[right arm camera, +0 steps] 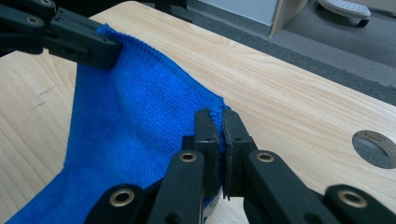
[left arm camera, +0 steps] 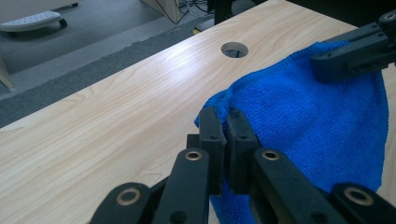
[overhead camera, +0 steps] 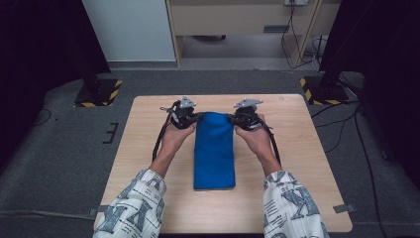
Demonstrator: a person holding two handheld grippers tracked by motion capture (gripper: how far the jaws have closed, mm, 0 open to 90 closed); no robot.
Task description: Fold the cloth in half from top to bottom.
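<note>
The high view looks down from above the table's (overhead camera: 297, 148) near side. Each gripper view sits close behind its own jaws, facing across the blue cloth (left arm camera: 317, 121); all three share that cloth.

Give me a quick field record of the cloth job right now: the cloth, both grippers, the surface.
cloth: blue cloth, a long folded strip running away from the person, far end lifted
left gripper: left gripper shut on the cloth's far left corner
right gripper: right gripper shut on the cloth's far right corner
near end: lies flat on the table
surface: light wood, with a round hole beyond the cloth
hands: one on each gripper, either side of the cloth's far end
</note>
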